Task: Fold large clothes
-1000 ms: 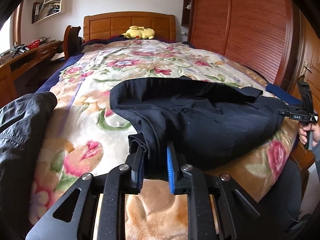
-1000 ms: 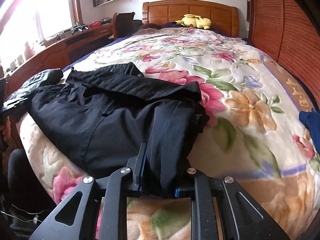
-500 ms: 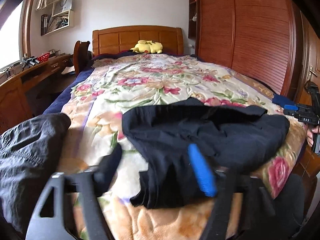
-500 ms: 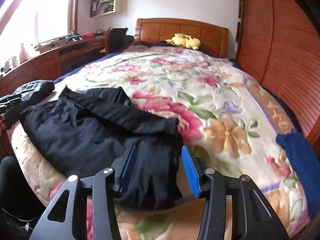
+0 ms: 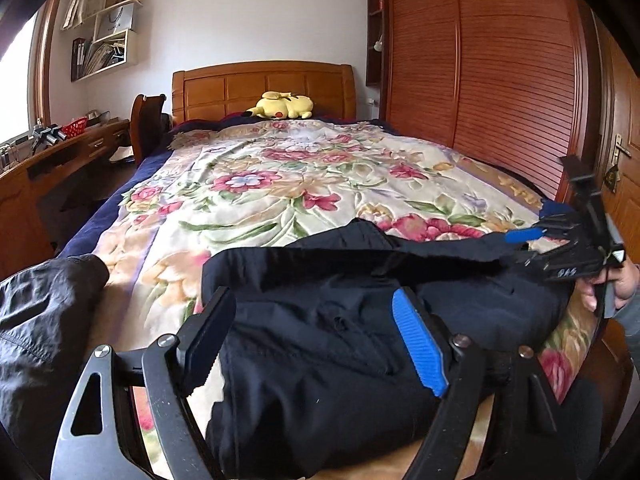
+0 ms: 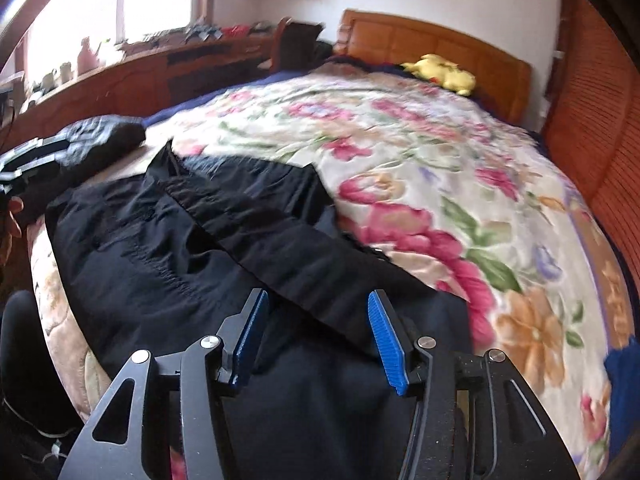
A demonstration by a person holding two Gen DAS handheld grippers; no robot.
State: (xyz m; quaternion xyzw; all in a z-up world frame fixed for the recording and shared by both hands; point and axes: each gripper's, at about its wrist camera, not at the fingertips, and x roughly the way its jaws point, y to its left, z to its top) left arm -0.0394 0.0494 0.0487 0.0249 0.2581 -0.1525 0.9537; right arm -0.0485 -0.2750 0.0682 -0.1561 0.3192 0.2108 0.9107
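Note:
A black garment [image 5: 320, 344] lies folded across the foot of the bed, also in the right wrist view [image 6: 172, 248]. My left gripper [image 5: 316, 320] is open and empty, its blue-padded fingers spread above the garment's left end. My right gripper [image 6: 316, 320] is open and empty over the garment's right end; it also shows at the far right of the left wrist view [image 5: 560, 236]. A narrow folded strip [image 6: 280, 220] runs along the garment's far edge.
The bed carries a floral blanket [image 5: 288, 184] with a yellow plush toy [image 5: 282, 106] at the headboard. A dark grey jacket [image 5: 36, 312] lies at the left corner. A wooden desk [image 5: 52, 160] stands left, a wardrobe [image 5: 480, 80] right. A blue cloth [image 6: 624, 392] lies at the right edge.
Both grippers were shut on the garment's ends one second ago. They have opened, let go, and drawn back a little. The garment now rests on the bed.

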